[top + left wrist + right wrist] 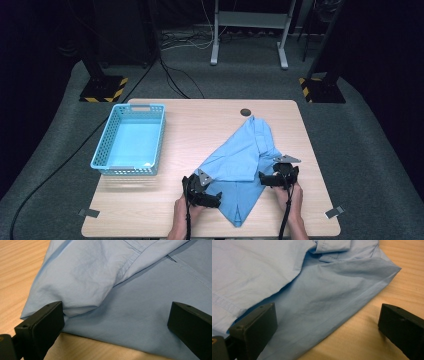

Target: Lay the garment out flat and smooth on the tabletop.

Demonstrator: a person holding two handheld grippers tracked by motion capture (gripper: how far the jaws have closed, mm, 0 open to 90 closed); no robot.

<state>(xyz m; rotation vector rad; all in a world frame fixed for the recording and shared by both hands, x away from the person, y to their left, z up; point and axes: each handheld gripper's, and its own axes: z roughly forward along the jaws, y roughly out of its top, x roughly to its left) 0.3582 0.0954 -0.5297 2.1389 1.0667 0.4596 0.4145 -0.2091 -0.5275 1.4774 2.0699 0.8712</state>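
A light blue shirt lies partly folded on the wooden table, running from the far right toward the near edge. My left gripper sits at the shirt's near left edge, open, its jaws wide apart over a folded layer of the shirt. My right gripper is at the shirt's right edge, open too; one jaw stands over the shirt, the other over bare wood. Neither holds the cloth.
A light blue plastic basket stands on the left half of the table with nothing in it. A dark round grommet is near the far edge. Tape marks sit at the near corners. Stand legs and cables lie on the floor beyond.
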